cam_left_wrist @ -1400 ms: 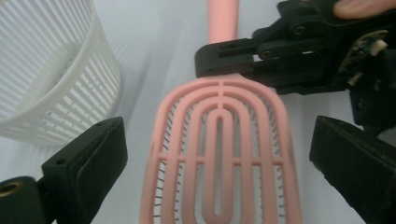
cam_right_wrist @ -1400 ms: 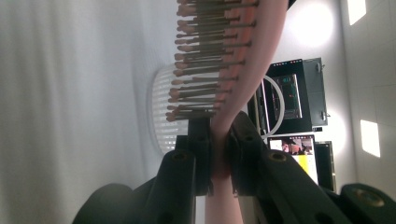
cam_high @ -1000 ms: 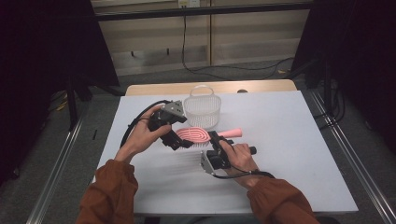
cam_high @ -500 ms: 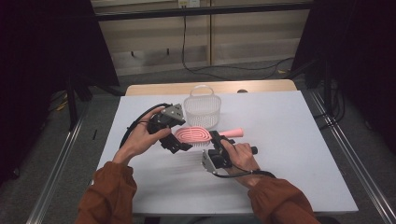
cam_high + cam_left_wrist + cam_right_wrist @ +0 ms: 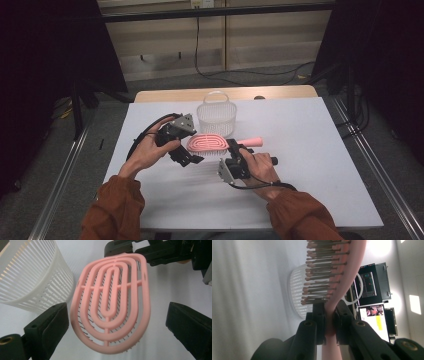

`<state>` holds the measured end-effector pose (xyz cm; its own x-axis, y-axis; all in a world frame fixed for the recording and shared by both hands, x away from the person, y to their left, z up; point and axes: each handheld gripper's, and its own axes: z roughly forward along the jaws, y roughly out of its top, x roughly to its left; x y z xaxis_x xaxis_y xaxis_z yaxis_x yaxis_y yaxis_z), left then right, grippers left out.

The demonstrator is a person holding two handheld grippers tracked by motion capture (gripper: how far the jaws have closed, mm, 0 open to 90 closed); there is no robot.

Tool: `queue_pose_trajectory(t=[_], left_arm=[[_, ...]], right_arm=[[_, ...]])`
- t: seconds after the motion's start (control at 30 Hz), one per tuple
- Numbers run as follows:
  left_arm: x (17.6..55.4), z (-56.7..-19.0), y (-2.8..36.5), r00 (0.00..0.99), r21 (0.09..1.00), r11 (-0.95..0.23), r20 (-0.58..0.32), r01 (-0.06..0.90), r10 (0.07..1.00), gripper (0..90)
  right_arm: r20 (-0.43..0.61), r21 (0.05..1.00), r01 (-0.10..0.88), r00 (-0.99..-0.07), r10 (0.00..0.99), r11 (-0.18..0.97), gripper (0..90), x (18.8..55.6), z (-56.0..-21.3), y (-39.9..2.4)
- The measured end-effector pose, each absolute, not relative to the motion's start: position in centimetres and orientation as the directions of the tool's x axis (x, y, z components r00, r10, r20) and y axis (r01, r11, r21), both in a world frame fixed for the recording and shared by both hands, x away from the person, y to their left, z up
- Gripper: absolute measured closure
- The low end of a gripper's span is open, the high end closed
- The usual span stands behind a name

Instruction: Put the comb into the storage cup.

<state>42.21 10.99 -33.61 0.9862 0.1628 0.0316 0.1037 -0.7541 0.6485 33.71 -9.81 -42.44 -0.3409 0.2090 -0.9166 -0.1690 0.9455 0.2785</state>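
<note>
The 2 jaws of the right gripper [image 5: 329, 315] are pressed tight on the neck of the pink hairbrush [image 5: 209, 143], just below its bristles [image 5: 318, 277]. The brush is lifted off the white table [image 5: 320, 150], with its head pointing to 9 o'clock and its handle to 3 o'clock. The 2 jaws of the left gripper [image 5: 117, 325] are wide apart, 1 on each side of the brush head, and do not touch it. A white basket [image 5: 216, 116] stands just past the brush at 12 o'clock.
</note>
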Motion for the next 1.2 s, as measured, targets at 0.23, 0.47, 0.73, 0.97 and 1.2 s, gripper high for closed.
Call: queue_pose_trajectory(t=[0.23, 0.47, 0.73, 0.97, 1.2], left_arm=[[42.0, -34.0, 11.3, 0.983, 0.651, -0.752, 0.05, 0.104, 0.179, 4.7], [42.0, -34.2, 11.8, 0.981, 0.652, -0.751, 0.063, 0.099, 0.184, 4.5], [41.8, -34.4, 12.2, 0.968, 0.666, -0.736, 0.083, 0.124, 0.238, 4.5], [42.0, -35.0, 12.7, 0.966, 0.686, -0.715, 0.072, 0.135, 0.25, 4.3], [42.1, -35.3, 13.3, 0.958, 0.705, -0.694, 0.075, 0.146, 0.278, 4.2]], right_arm=[[-0.905, 0.291, -0.157, -0.365, 0.219, 0.944, 81.5, 33.8, -42.5, -10.1], [-0.892, 0.319, -0.138, -0.377, 0.248, 0.938, 81.5, 34.0, -42.4, -10.6], [-0.872, 0.365, -0.129, -0.393, 0.29, 0.922, 81.6, 34.0, -42.1, -11.0], [-0.835, 0.434, -0.106, -0.421, 0.355, 0.895, 81.6, 34.3, -41.8, -11.4], [-0.77, 0.526, -0.062, -0.459, 0.444, 0.848, 81.6, 34.5, -41.7, -12.1]])
